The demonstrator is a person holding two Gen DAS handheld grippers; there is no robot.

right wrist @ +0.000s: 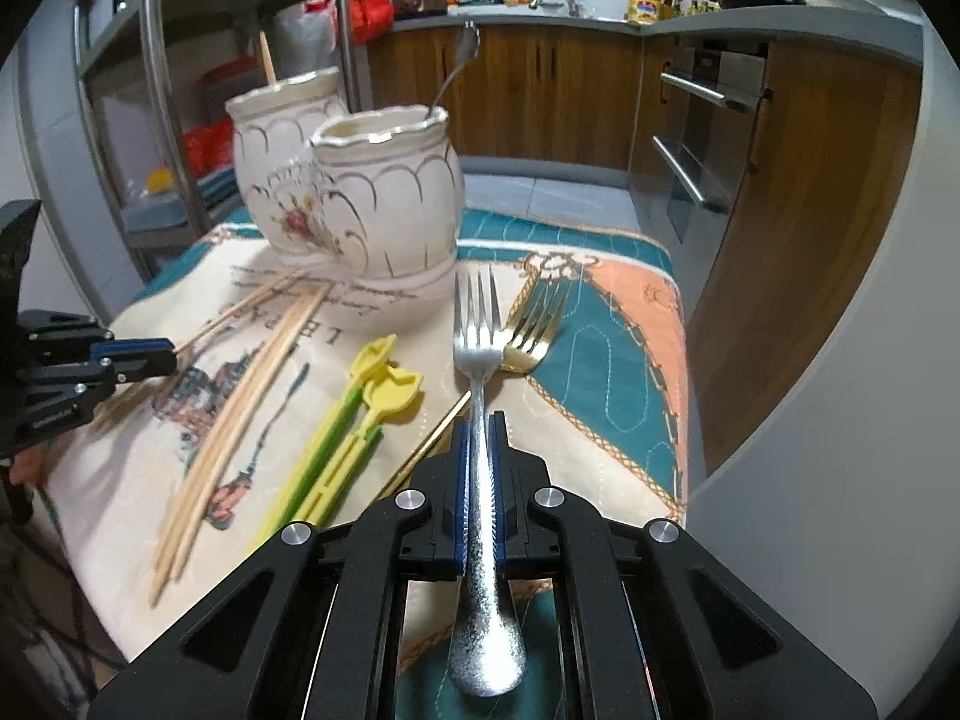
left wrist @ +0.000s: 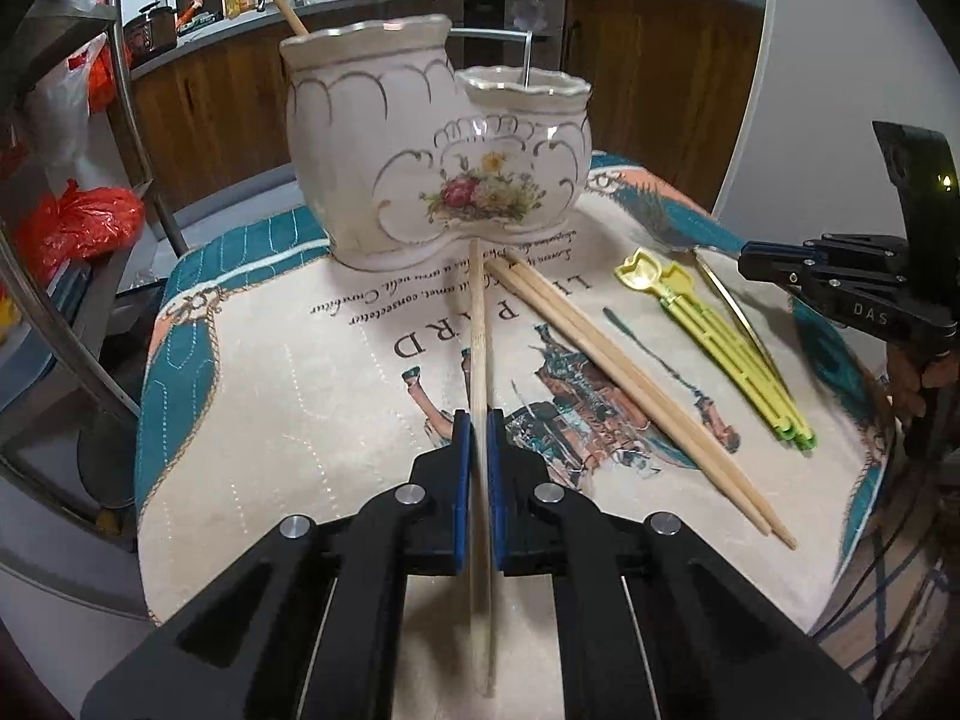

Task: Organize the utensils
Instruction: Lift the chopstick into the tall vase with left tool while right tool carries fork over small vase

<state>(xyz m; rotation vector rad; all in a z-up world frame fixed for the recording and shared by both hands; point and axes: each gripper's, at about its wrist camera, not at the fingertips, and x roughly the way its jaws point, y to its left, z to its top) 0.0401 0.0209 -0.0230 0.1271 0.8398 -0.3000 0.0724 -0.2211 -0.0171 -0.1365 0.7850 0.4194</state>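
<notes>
My left gripper [left wrist: 479, 420] is shut on a single wooden chopstick [left wrist: 478, 324] that points toward the white floral two-pot ceramic holder [left wrist: 438, 156]. My right gripper [right wrist: 478, 423] is shut on a silver fork [right wrist: 477, 354], tines forward, aimed toward the holder [right wrist: 360, 192]. A pair of wooden chopsticks [left wrist: 630, 384] and yellow-green plastic utensils [left wrist: 720, 336] lie on the printed cloth. A gold fork [right wrist: 531, 324] lies beside the silver fork's tines. The holder's tall pot holds a chopstick [left wrist: 282, 0]; the short pot holds a metal utensil [right wrist: 453, 72].
The printed cloth [left wrist: 288, 372] covers a small table; its right edge [right wrist: 678, 360] drops off next to wooden cabinets [right wrist: 798, 228]. A metal rack [left wrist: 120, 90] with red bags stands at the left. The right gripper also shows in the left wrist view [left wrist: 750, 258].
</notes>
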